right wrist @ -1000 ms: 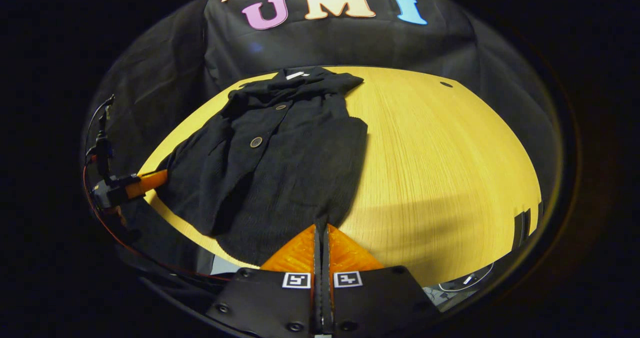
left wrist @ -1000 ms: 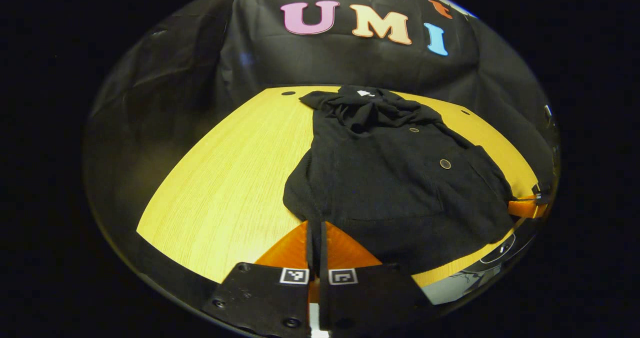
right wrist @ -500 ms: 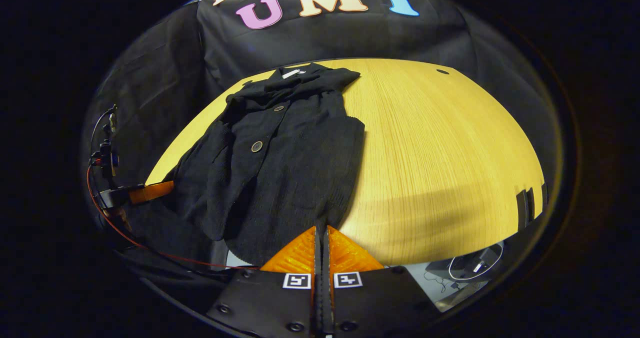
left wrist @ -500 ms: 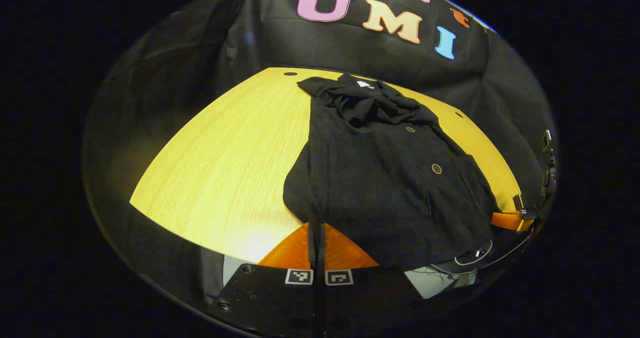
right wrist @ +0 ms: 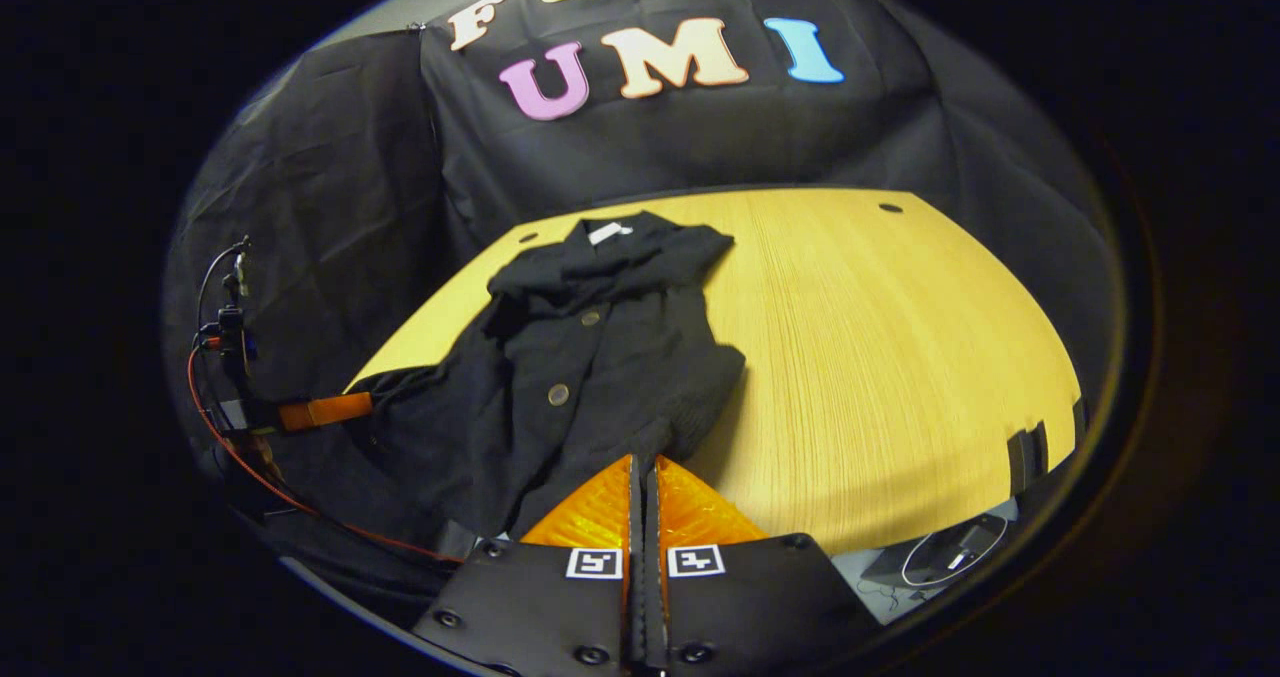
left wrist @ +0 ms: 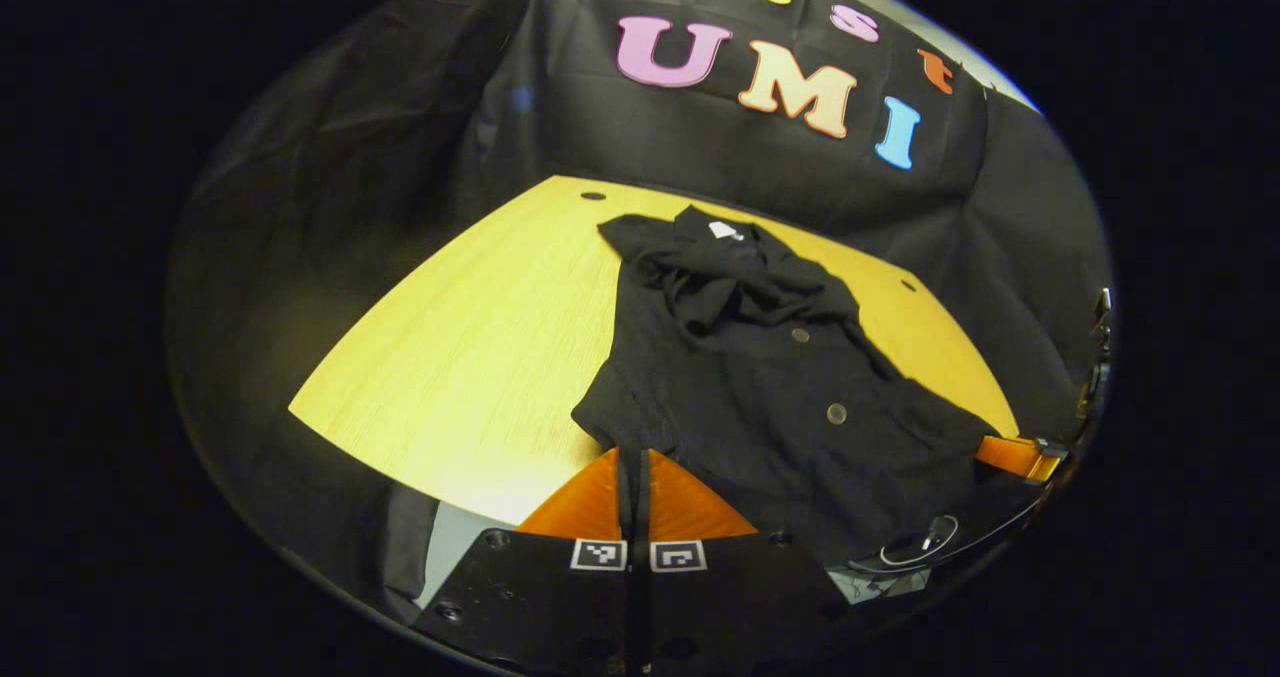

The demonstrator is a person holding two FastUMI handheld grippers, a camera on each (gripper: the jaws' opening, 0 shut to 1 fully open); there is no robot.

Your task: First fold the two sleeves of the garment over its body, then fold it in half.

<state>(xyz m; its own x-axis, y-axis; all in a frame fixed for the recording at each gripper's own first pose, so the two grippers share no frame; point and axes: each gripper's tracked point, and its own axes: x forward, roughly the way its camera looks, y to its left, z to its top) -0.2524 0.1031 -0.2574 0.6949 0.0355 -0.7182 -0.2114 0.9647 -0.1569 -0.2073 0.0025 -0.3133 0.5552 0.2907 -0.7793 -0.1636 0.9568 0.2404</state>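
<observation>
A black garment lies on the yellow counter, collar end toward the far wall and hem at the near edge. The left tool is closed on one hem corner, the cloth pinched between its fingers; the right tool is likewise closed on the other corner. Each tool also shows small at the other view's rim, partly cut off. Dark fabric hides the folds, so how the sleeves lie is hard to make out. Two buttons show.
</observation>
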